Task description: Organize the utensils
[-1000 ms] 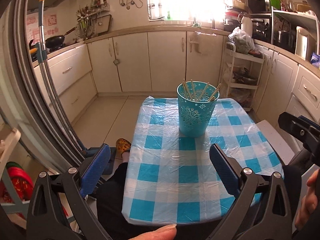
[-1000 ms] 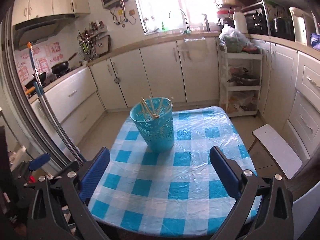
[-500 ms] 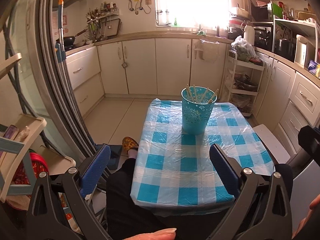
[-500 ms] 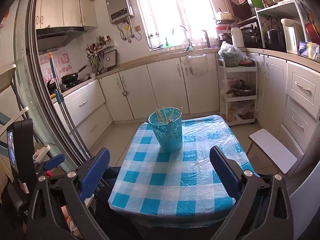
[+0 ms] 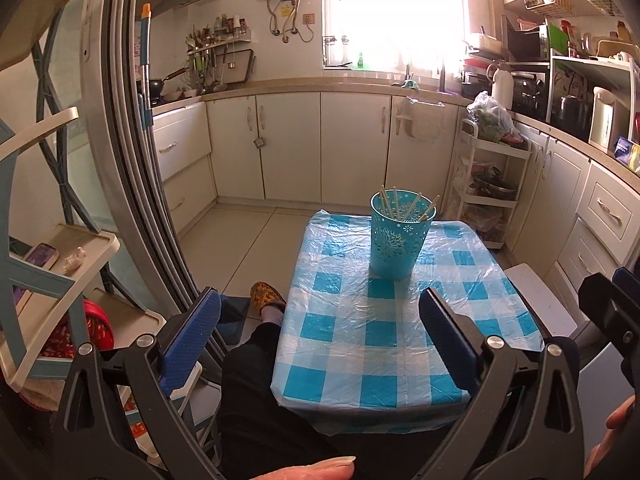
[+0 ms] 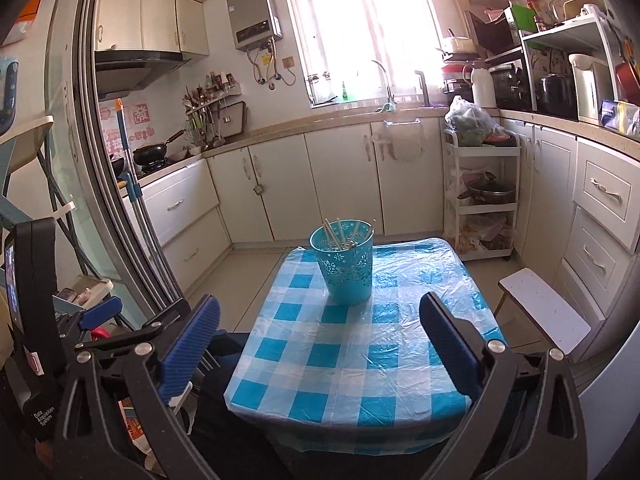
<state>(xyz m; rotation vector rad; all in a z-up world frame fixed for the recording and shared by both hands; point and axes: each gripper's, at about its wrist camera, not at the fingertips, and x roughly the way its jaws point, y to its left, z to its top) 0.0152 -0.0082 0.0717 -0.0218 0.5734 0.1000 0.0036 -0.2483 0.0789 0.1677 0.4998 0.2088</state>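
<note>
My left gripper (image 5: 319, 328) is spread wide and empty, held back off the near edge of the desk (image 5: 376, 364). Nothing sits between its pads. At about 12 o'clock from it, on the far half of the checked cloth, stands the cup (image 5: 400, 236), upright, with the chopsticks (image 5: 404, 206) leaning inside it. My right gripper (image 6: 319, 330) is spread just as wide, also empty and also clear of the desk, with the cup (image 6: 346, 266) at roughly 12 o'clock, a touch toward 11.

As far as I can judge, the job looks finished or nearly so: every utensil I can find is already in the cup, and I see none loose on the cloth in either view. What is left, if anything, I cannot tell from here; both grippers well back from the desk suggests nothing more is in hand.

The left view gives me things the right does not: a fingertip at the bottom edge, a leg in dark trousers and a patterned slipper (image 5: 267, 298) on the floor at 9 o'clock of the desk, and the other gripper poking in at 3 o'clock. The right view alone shows a white stool (image 6: 544, 310) clearly at 3 o'clock of the desk, and a dark handle with a small screen at 9 o'clock
</note>
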